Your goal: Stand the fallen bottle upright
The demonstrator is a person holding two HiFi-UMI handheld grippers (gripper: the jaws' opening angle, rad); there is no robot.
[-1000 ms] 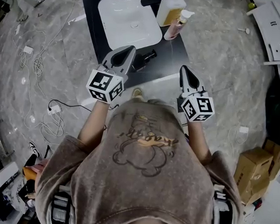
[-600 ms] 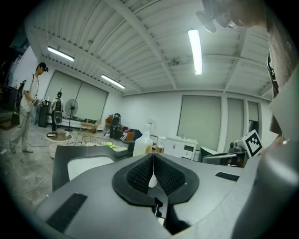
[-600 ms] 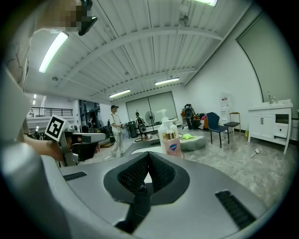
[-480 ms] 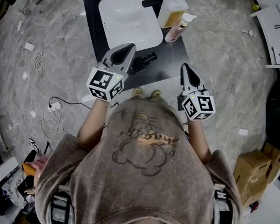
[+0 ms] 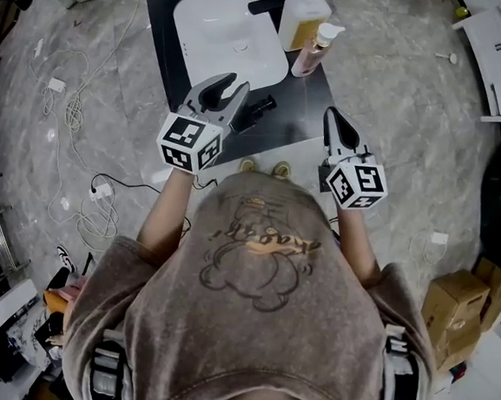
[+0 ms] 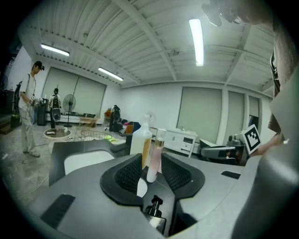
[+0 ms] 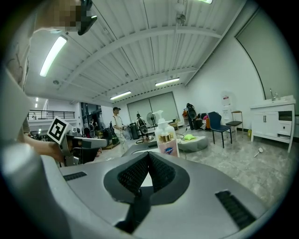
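Observation:
A dark pump bottle [image 5: 258, 109] lies on its side near the front edge of the black counter [image 5: 303, 95]. In the left gripper view the dark bottle [image 6: 154, 208] shows low down, just beyond the jaws. My left gripper [image 5: 228, 87] hovers just left of it. Its jaws are opening and nothing is between the pads; the left gripper [image 6: 150, 158] stands a little apart. My right gripper [image 5: 331, 116] is shut and empty, to the right of the bottle at the counter's front edge; in its own view the right gripper [image 7: 148, 156] shows pads pressed together.
A white sink basin [image 5: 222, 27] is set in the counter. Behind the fallen bottle stand a yellow bottle [image 5: 301, 16] and a pink pump bottle [image 5: 314, 48]. Cables [image 5: 67, 109] lie on the floor at left. Cardboard boxes [image 5: 454, 308] sit at right.
The left gripper's jaws have gone from shut to partly open, and it has moved a little forward toward the counter. The right gripper has shifted slightly, still shut.

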